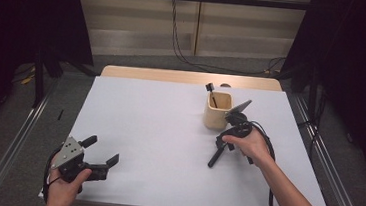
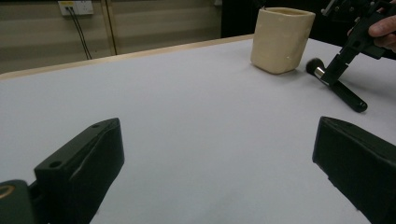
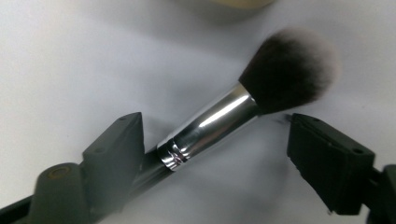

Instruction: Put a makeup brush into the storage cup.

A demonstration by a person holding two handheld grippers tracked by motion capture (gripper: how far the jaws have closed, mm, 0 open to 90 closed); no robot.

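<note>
1. The makeup brush lies flat on the white table, just beside the beige cup, bristles toward the cup and black handle pointing back toward the person.
2. The right gripper straddles the brush at its shiny metal collar. Its jaws stand fairly wide; one sits against the handle, the other is clear of the brush, so nothing is gripped yet.
3. The left gripper rests near the table's near left corner with its jaws spread wide and nothing between them, well apart from the work.
4. Likely risk: the round, smooth collar may roll or squirt sideways as the jaws close, since one jaw meets it before the other. The brush could then swing into the cup.
5. A grip this near the bristles leaves the long handle hanging as a lever; on lifting, the brush may droop or twist between the pads.
6. The cup already holds another brush leaning on its rim, so the opening is partly taken. A tilted entry could catch the rim or tip the cup.
7. Room is generous: the middle and left of the table are bare. The right edge lies near the right hand, and the cup stands close to the far edge, so a hard push that way is the one to avoid.
</note>
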